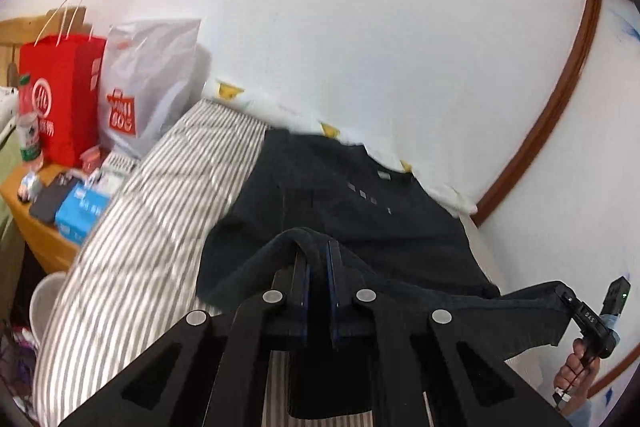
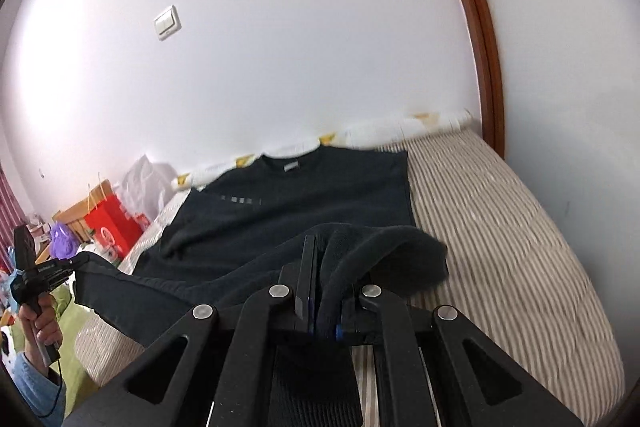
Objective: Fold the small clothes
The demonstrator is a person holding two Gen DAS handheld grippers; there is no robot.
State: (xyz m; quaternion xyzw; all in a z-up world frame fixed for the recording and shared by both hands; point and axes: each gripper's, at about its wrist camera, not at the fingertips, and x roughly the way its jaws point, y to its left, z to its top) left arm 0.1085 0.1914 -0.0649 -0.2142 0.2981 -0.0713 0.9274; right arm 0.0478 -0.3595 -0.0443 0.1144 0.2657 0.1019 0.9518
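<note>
I hold left gripper (image 1: 318, 259) and right gripper (image 2: 320, 267) clamped on dark T-shirt (image 1: 352, 203) hem | lifted off striped bed (image 1: 160, 211) near edge for folding toward collar

Mostly soft cloth under hard matt plastic

I see a dark matt knit shirt (image 1: 340, 211) on a striped woven bedcover (image 1: 160, 211); my left gripper (image 1: 319, 263) is matt black plastic with dull metal rivets, and at far left a glossy red paper bag (image 1: 60, 95) stands by a smooth plastic bag (image 1: 148, 83).
</note>
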